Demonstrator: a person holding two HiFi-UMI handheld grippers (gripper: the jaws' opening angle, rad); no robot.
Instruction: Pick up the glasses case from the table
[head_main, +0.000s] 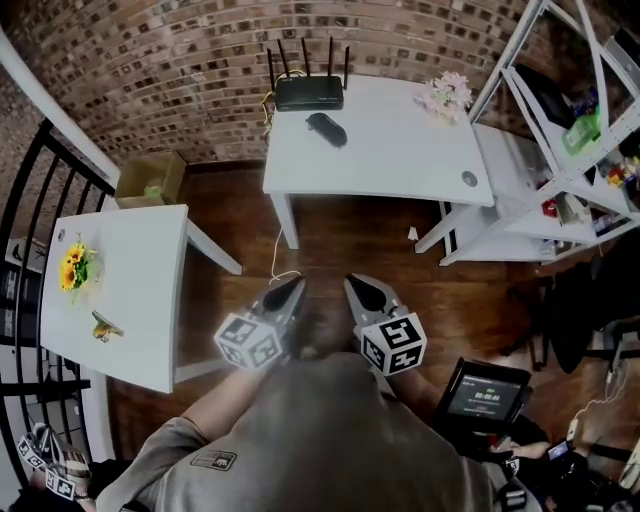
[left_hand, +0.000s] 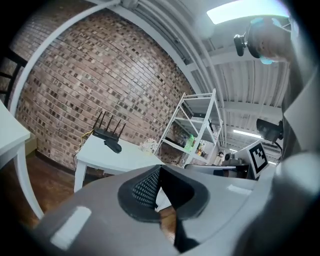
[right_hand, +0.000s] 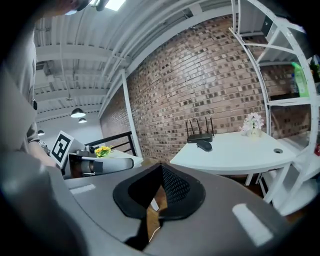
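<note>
The glasses case (head_main: 327, 128) is a dark oval lying on the white table (head_main: 400, 150) by the brick wall, just in front of a black router (head_main: 309, 93). It also shows as the glasses case (left_hand: 113, 146) in the left gripper view and as the glasses case (right_hand: 204, 145) in the right gripper view. My left gripper (head_main: 290, 289) and right gripper (head_main: 358, 286) are side by side over the wooden floor, well short of that table and pointing toward it. The left gripper (left_hand: 160, 170) and right gripper (right_hand: 161, 167) both have their jaws together, with nothing between them.
A small bunch of pale flowers (head_main: 446, 95) stands at the table's right end. A white shelf unit (head_main: 560, 150) with goods is at the right. A second white table (head_main: 120, 300) with yellow flowers (head_main: 74, 268) is at the left, a cardboard box (head_main: 150, 180) behind it.
</note>
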